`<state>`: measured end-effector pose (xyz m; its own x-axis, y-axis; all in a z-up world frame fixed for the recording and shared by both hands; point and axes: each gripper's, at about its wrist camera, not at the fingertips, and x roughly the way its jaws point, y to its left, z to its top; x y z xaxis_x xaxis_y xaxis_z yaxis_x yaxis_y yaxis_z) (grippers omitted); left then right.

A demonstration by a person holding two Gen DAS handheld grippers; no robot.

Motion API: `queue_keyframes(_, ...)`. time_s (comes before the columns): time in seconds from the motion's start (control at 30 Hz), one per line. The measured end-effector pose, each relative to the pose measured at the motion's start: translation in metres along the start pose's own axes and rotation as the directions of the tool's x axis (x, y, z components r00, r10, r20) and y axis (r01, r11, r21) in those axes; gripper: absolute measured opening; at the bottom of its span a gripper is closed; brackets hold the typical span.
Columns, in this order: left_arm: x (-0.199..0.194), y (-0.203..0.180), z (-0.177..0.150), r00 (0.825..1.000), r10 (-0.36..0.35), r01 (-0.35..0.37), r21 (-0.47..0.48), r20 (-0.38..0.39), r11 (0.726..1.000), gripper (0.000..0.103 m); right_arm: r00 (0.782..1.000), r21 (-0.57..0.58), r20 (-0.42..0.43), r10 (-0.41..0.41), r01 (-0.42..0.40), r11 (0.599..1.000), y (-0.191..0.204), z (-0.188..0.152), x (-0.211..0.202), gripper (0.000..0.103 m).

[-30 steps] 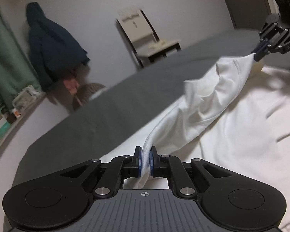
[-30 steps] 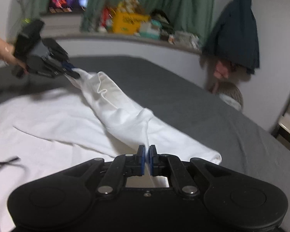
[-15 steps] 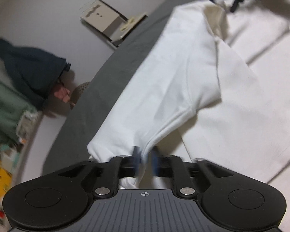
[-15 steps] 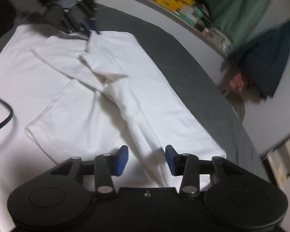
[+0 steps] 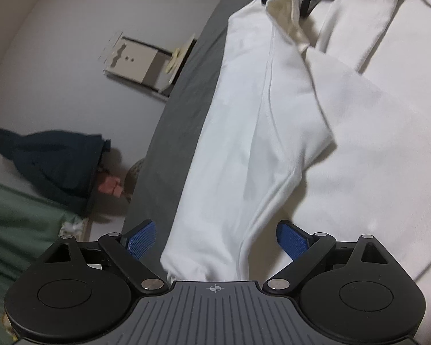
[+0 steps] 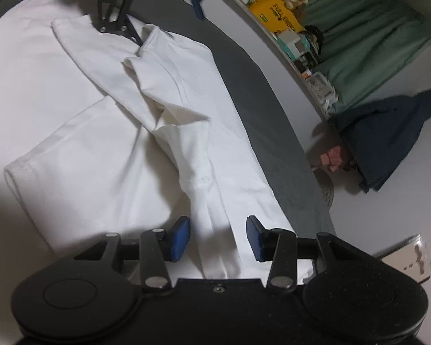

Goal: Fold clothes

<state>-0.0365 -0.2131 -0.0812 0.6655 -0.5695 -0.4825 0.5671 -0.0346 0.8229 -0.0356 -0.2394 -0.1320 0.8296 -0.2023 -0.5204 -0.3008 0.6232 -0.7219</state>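
The white shirt (image 5: 252,149) lies on the grey bed (image 5: 181,106), one side folded over. The left gripper (image 5: 215,241) is opening, cloth between its pads but unpinched; the right gripper (image 6: 218,237) is closing, not yet touching. A snagged pad could undo the fold.

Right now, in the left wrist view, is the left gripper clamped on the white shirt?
No, the left gripper stands wide and opening, its blue pads clear of the white shirt lying between them.
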Motion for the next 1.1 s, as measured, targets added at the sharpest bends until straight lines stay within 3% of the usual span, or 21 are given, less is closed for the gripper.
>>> queue_keyframes(0.1,0.003,0.001,0.007,0.998,-0.057,0.057,-0.020,0.009,0.998,0.039,1.000,0.040,0.016,0.008,-0.009,0.999,-0.006,0.005,0.000,0.013)
queue_keyframes(0.13,0.004,0.002,0.008,0.997,-0.074,0.074,-0.029,0.007,0.997,0.032,1.000,0.059,0.022,0.013,-0.015,0.998,-0.009,0.006,-0.002,0.011)
queue_keyframes(0.17,0.005,0.005,0.007,0.996,-0.086,0.086,-0.049,0.008,0.995,0.016,1.000,0.073,0.026,0.014,-0.016,0.997,-0.012,0.007,-0.004,0.007)
queue_keyframes(0.2,0.005,0.009,0.006,0.996,-0.086,0.086,-0.080,0.010,0.993,0.010,0.999,0.086,0.030,0.015,-0.018,0.996,-0.016,0.007,-0.007,0.007)
queue_keyframes(0.33,-0.005,0.035,-0.004,0.998,-0.039,0.048,-0.252,0.041,0.966,0.009,0.999,0.121,0.047,0.013,-0.018,0.992,-0.034,0.004,-0.023,0.006)
queue_keyframes(0.47,-0.017,0.041,-0.015,0.995,-0.070,0.090,-0.338,0.070,0.937,0.006,0.996,0.119,0.053,0.071,-0.077,0.990,-0.041,0.000,-0.033,0.006)
queue_keyframes(0.6,-0.021,0.021,-0.026,0.992,-0.120,0.126,-0.315,0.040,0.941,0.005,0.992,0.099,0.018,0.126,-0.127,0.987,-0.035,0.002,-0.024,0.006)
queue_keyframes(0.77,-0.015,0.005,-0.023,0.998,-0.055,0.049,-0.250,-0.017,0.967,0.008,0.988,0.016,-0.057,0.141,-0.140,0.990,-0.018,0.000,-0.013,0.011)
queue_keyframes(0.9,-0.015,0.001,-0.017,0.997,-0.071,0.069,-0.206,-0.007,0.976,0.013,0.994,-0.054,-0.029,0.105,-0.106,0.993,-0.006,0.002,-0.012,0.037)
queue_keyframes(1.1,-0.014,-0.002,-0.007,0.996,-0.085,0.081,-0.168,-0.015,0.982,0.013,0.997,-0.099,0.032,0.066,-0.062,0.993,0.007,0.011,-0.005,0.037)
